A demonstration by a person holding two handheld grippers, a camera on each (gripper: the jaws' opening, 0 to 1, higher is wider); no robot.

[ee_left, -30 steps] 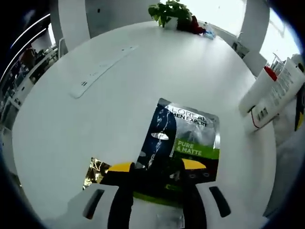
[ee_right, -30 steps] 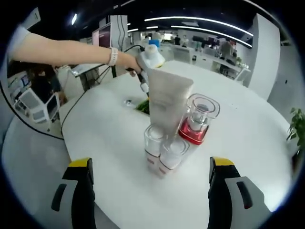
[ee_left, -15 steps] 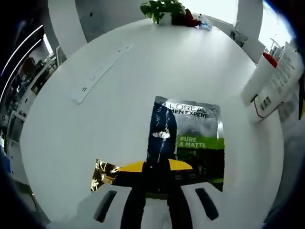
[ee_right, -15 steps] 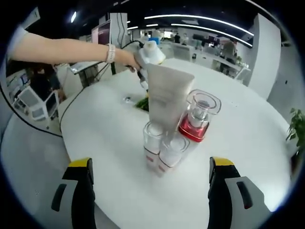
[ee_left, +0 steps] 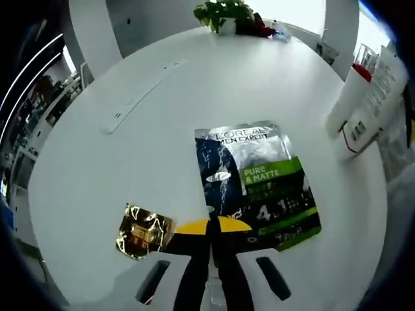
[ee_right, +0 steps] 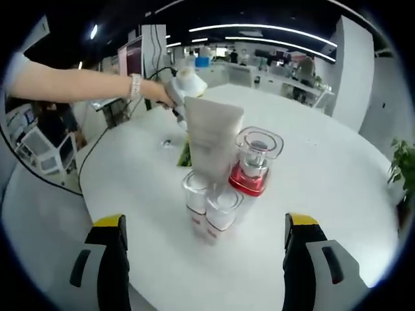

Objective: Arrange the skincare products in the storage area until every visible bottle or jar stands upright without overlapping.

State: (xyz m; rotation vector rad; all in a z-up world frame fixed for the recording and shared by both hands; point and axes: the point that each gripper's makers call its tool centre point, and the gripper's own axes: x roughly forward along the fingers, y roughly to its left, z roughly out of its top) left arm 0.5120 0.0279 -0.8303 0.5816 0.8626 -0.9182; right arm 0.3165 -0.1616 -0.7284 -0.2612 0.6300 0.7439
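On the round white table [ee_left: 162, 149], going left to right in the left gripper view, there is a small gold packet [ee_left: 144, 230] lying flat, then a big face-mask sachet [ee_left: 256, 184] lying flat too. The left gripper [ee_left: 211, 234] has its jaws pressed together at the near edge of the sachet. I think it pinches that edge, but I cannot tell for sure. The sachet's long side runs away from the jaws, towards the far right. At the far right stands a white tube [ee_left: 366, 103], leaning a little.

In the right gripper view, the right gripper [ee_right: 202, 238] has its jaws wide apart and holds nothing. Straight ahead of it, near the middle of the table, stands a little group: two small clear bottles [ee_right: 209, 208] side by side at the front, the tall tube behind them, and a red jar with a clear lid [ee_right: 254, 161] to the right. They all touch or nearly touch.

The left gripper is nearer the flat sachet, so lifting it looks like its job. The right one is nearer the standing group.
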